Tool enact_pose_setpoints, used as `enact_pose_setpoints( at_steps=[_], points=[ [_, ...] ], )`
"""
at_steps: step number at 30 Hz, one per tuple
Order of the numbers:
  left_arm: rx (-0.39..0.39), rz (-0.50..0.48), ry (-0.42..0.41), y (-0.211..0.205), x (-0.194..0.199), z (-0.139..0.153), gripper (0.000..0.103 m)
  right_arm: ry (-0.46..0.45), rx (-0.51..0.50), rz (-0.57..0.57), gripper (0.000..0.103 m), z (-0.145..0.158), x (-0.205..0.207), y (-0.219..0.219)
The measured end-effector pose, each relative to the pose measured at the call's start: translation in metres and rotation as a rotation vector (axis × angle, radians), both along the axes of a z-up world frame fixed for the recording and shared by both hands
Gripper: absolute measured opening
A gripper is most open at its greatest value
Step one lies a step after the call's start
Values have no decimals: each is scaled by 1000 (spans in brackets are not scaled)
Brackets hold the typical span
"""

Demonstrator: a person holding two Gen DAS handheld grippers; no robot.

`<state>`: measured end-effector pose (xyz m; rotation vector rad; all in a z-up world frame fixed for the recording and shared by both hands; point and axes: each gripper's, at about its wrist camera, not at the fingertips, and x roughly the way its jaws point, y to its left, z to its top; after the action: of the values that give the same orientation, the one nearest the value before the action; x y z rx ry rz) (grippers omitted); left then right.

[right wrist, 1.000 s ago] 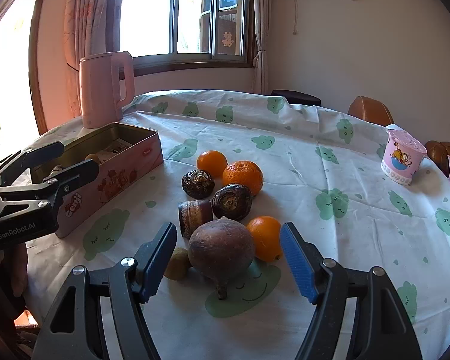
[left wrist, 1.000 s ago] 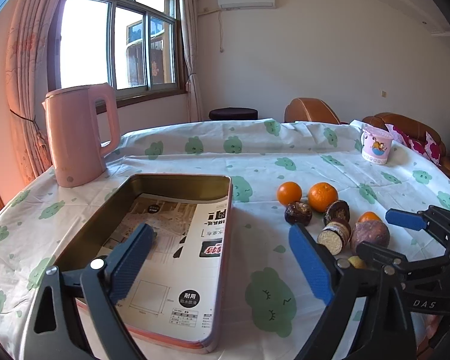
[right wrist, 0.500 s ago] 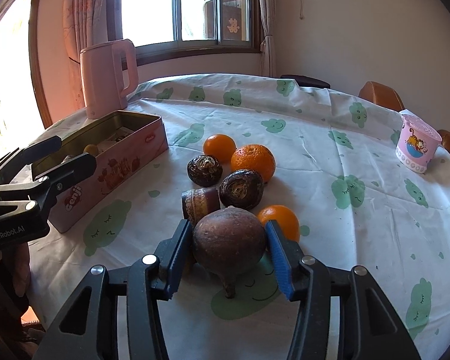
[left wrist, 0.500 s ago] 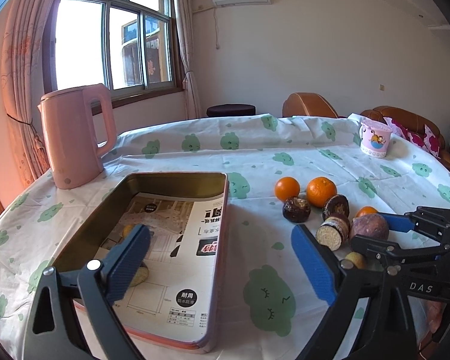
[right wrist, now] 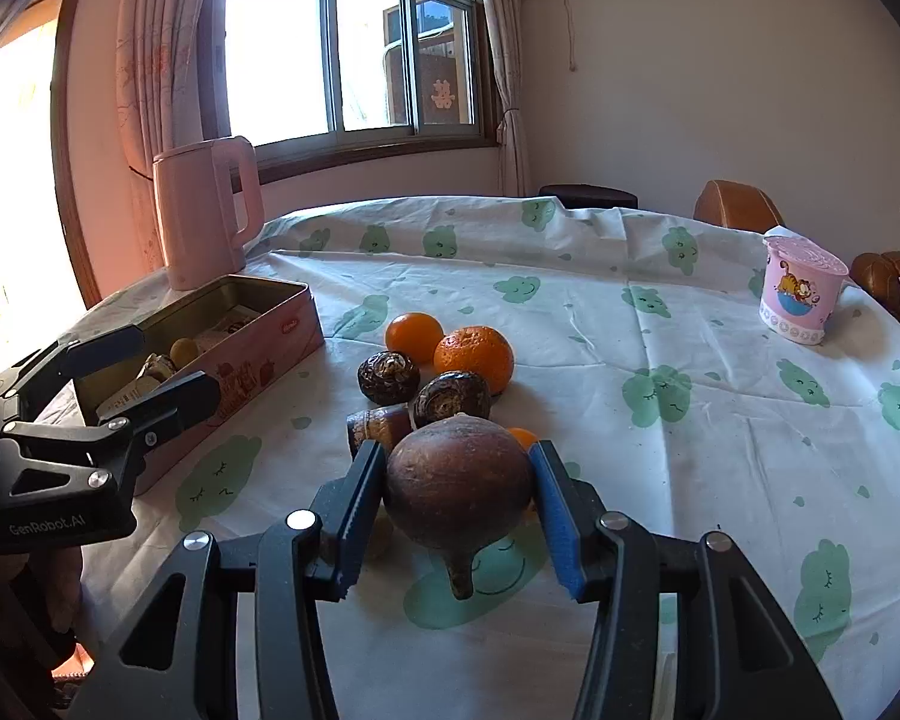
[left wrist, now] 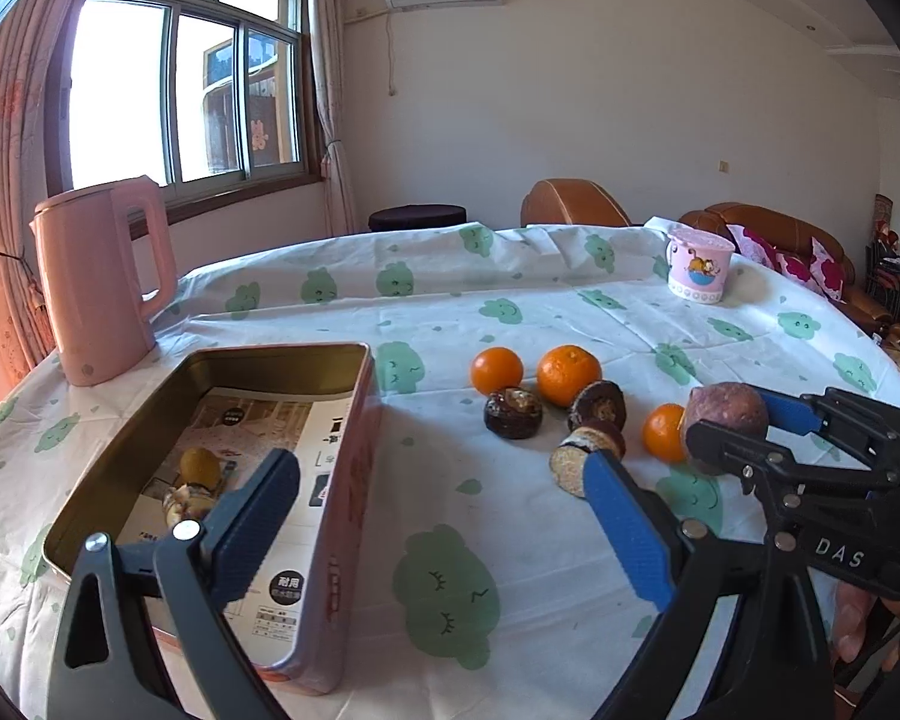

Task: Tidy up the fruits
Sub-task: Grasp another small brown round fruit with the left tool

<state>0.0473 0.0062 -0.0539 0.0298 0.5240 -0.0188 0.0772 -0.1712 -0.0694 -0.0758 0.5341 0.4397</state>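
My right gripper is shut on a round brown fruit with a short stem, held just above the cloth; it also shows in the left wrist view. Behind it lie two oranges, a third orange, two dark round fruits and a cut brown fruit. The pink tin box stands at left with a small yellow-brown fruit and another piece inside. My left gripper is open and empty over the box's near right edge.
A pink kettle stands behind the box at the table's far left. A pink cartoon cup stands at the far right. The table has a white cloth with green prints. Chairs and a sofa stand beyond.
My right gripper closed on the brown fruit and lifted it slightly. My left gripper drew back and rose, uncovering small fruits inside the box.
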Motion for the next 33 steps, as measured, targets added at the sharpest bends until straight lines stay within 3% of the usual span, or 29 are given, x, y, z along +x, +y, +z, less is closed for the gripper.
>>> enact_pose_setpoints(
  at_steps=[4,10,17,22,24,28,33],
  points=[
    [-14,-50,36,-17,5,-3,96,-36,-14,-67,51,1,-3,-16],
    [-3,-119,101,-44,15,-11,85,-44,-42,-155,51,1,2,-37],
    [43,-195,207,-69,29,-23,63,8,-6,-145,51,-2,10,-46],
    [-7,-244,290,-66,38,-31,50,22,2,-139,51,-3,10,-46],
    [-2,-254,296,-68,37,-32,46,20,-10,-139,51,-4,10,-44],
    [21,-268,304,-73,37,-35,28,22,-13,-135,51,-4,10,-43],
    [-10,-245,272,-65,35,-31,28,20,-15,-131,51,-4,10,-43]
  ],
)
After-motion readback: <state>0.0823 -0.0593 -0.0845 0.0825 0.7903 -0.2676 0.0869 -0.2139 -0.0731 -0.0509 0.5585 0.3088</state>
